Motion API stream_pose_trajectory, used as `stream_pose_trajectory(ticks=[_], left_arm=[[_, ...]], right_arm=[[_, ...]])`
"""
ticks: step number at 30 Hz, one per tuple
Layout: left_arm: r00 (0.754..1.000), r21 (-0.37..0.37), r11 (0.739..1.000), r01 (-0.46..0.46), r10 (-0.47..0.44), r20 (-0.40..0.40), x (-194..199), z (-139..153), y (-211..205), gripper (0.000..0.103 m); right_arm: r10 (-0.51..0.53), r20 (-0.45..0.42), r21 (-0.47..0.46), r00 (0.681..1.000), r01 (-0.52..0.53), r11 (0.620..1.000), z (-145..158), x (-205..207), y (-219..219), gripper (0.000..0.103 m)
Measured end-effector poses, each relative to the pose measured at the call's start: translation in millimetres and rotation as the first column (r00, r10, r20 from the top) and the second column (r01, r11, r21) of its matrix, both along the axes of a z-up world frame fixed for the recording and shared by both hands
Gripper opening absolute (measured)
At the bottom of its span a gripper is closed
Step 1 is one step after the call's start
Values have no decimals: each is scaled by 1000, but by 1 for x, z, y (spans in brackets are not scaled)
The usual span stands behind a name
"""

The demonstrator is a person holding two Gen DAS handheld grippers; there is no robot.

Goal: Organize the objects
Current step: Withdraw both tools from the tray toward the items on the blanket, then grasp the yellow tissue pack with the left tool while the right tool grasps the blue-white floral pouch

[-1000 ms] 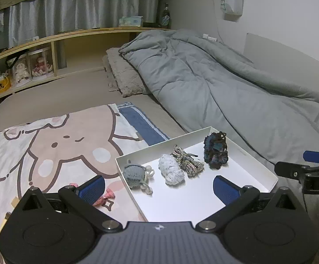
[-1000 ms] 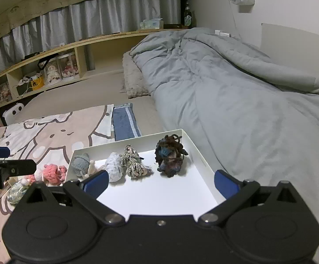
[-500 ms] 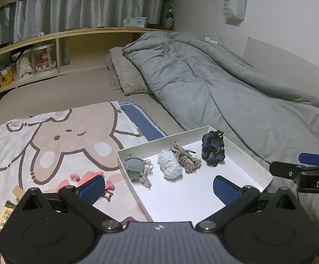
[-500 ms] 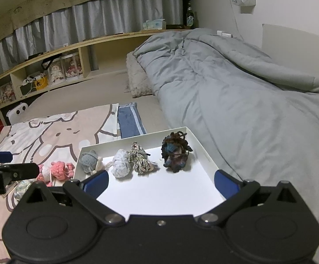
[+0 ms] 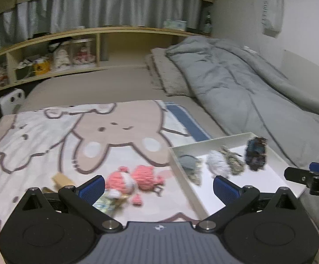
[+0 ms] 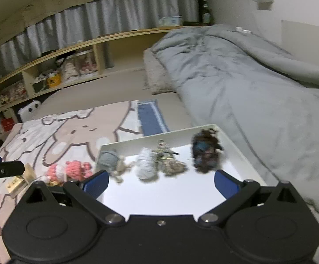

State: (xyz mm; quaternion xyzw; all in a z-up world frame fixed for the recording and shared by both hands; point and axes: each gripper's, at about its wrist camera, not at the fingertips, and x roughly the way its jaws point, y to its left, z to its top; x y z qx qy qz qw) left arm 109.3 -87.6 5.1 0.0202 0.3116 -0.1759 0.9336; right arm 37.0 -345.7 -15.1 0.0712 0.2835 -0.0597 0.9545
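Note:
A white tray (image 6: 236,145) lies on the bed and holds several yarn items: a grey one (image 6: 108,158), a white one (image 6: 146,165), a striped one (image 6: 168,160) and a dark blue-brown one (image 6: 205,151). The tray also shows in the left wrist view (image 5: 278,156). A pink knitted toy (image 5: 135,176) lies on the bunny blanket left of the tray, with small packets (image 5: 60,180) beside it. My left gripper (image 5: 158,187) is open and empty above the pink toy. My right gripper (image 6: 161,180) is open and empty over the tray's near part.
A grey duvet (image 6: 247,77) covers the right side of the bed. A pillow (image 5: 170,74) lies at the back. Wooden shelves (image 5: 49,55) with boxed dolls run along the far wall. A folded blue cloth (image 6: 150,116) lies behind the tray.
My left gripper has swung left, from over the tray to over the pink toy and packets. My right gripper has shifted slightly left. Both stay open.

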Motion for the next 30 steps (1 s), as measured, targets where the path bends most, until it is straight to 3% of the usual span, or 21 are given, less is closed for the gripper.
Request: stream_pose_trajectory(ticks=[10, 23, 30], left_arm=[[992, 22, 992, -128, 127, 19, 9, -3, 58, 103], [956, 27, 955, -294, 294, 19, 22, -13, 123, 103], [942, 20, 942, -336, 336, 18, 34, -17, 151, 103]], right_arm=[[124, 12, 24, 992, -124, 992, -2, 33, 46, 103], [227, 31, 74, 973, -229, 971, -13, 60, 96, 103], [262, 53, 112, 964, -267, 957, -20, 72, 125, 103]])
